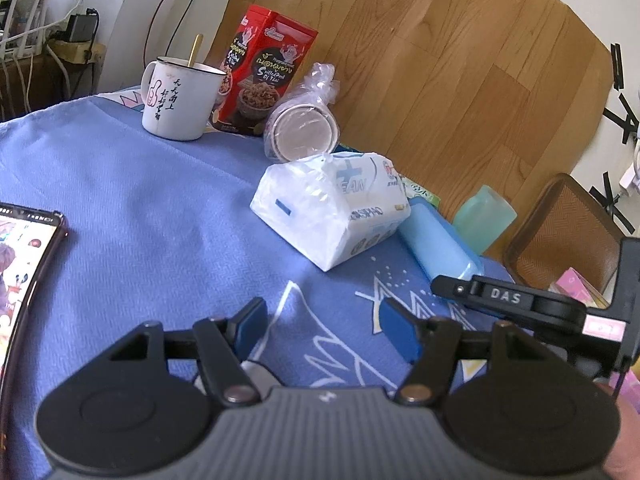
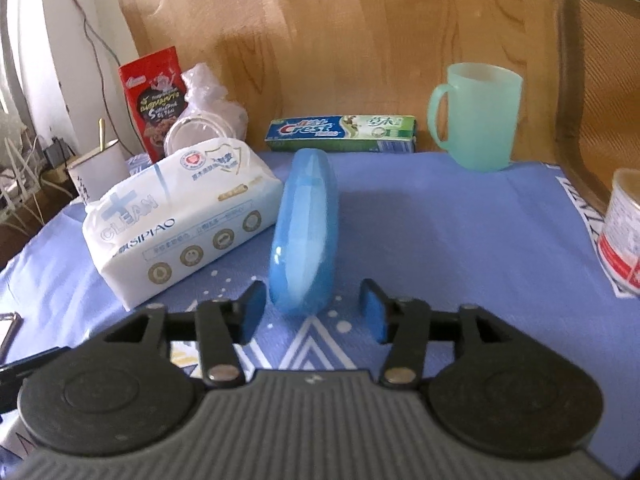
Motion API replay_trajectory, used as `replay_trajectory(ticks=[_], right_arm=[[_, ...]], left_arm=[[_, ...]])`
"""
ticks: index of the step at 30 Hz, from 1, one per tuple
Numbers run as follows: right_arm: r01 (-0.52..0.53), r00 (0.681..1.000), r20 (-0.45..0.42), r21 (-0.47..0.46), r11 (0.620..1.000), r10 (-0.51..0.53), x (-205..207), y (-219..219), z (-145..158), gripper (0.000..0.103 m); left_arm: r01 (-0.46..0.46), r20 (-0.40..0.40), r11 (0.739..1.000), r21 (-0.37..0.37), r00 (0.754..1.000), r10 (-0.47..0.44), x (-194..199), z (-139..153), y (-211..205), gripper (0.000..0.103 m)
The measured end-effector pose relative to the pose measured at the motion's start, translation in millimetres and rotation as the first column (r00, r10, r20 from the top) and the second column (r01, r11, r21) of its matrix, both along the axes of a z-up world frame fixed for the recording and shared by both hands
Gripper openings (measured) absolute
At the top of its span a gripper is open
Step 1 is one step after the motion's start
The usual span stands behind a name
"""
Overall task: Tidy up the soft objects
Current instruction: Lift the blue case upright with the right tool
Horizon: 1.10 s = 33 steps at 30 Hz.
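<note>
A white soft tissue pack (image 1: 332, 210) lies on the blue tablecloth (image 1: 140, 200); it also shows in the right wrist view (image 2: 180, 216) at left. A blue oblong case (image 2: 306, 232) lies beside it, also in the left wrist view (image 1: 440, 240). My left gripper (image 1: 324, 326) is open and empty, short of the tissue pack. My right gripper (image 2: 312, 312) is open and empty, its fingers just short of the near end of the blue case.
A white mug (image 1: 180, 100) with a spoon, a red snack box (image 1: 266, 76) and a bagged stack of cups (image 1: 304, 124) stand behind. A toothpaste box (image 2: 342, 133), green cup (image 2: 476, 116) and a can (image 2: 624, 232) are on the right. A phone (image 1: 24, 276) lies left.
</note>
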State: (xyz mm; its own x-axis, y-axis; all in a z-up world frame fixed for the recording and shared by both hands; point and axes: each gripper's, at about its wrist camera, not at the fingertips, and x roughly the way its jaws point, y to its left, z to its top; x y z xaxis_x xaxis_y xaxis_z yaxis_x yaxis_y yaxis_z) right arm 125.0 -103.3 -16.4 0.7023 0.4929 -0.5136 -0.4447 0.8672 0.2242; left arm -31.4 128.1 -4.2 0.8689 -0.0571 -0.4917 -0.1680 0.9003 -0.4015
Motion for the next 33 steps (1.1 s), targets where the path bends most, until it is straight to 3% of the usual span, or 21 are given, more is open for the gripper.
replay_trajectory(ticks=[4,12,15,20,22,24,26,29,31,33], right_arm=[[0.025,1.000,-0.001,0.028,0.999,-0.025,-0.4,-5.5,0.6,0.074],[0.009,1.000,0.006,-0.003,1.000,-0.009,13.3,9.1,1.8,0.075],[-0.032,0.999,-0.008,-0.002,0.999,0.032,17.5,10.7,0.2,0.038],[-0.072,0.997,-0.013,-0.012,0.997,0.071,-3.3,-11.0,1.2,0.038],[-0.092,0.996,-0.009,-0.024,0.995,0.092,-24.0,-30.3,0.4,0.038],[-0.106,0.994,0.007,-0.056,0.993,0.107,-48.8,-46.4,0.2,0.038],[-0.120,0.991,0.043,-0.101,0.988,0.125,-79.5,-62.8,0.1,0.038],[-0.119,0.985,0.102,-0.178,0.977,0.139,-118.9,-81.1,-2.3,0.038],[-0.103,0.979,0.148,-0.235,0.967,0.141,-139.2,-87.8,-7.0,0.038],[-0.094,0.970,0.190,-0.273,0.957,0.149,-156.1,-92.6,-12.1,0.038]], left_arm=[[0.002,-0.001,1.000,0.003,1.000,-0.002,0.7,0.0,-0.2,0.065],[0.007,-0.003,1.000,0.020,1.000,-0.007,1.9,0.7,-2.5,0.067],[0.008,-0.005,1.000,0.028,1.000,-0.008,2.5,0.9,-3.4,0.067],[0.016,-0.012,0.999,0.038,1.000,-0.015,4.3,1.6,-5.7,0.070],[0.055,-0.018,0.998,0.031,0.998,-0.055,6.3,3.2,-8.2,0.082],[0.114,-0.023,0.993,0.002,0.993,-0.114,7.3,6.3,-15.7,0.086],[0.233,-0.008,0.970,-0.072,0.972,-0.234,9.4,13.2,-33.0,0.087],[0.366,-0.017,0.927,-0.085,0.930,-0.368,16.6,24.0,-71.9,0.091],[0.427,-0.042,0.898,-0.106,0.901,-0.433,24.3,27.8,-95.4,0.099],[0.466,-0.075,0.873,-0.143,0.875,-0.479,33.4,28.1,-115.0,0.099]])
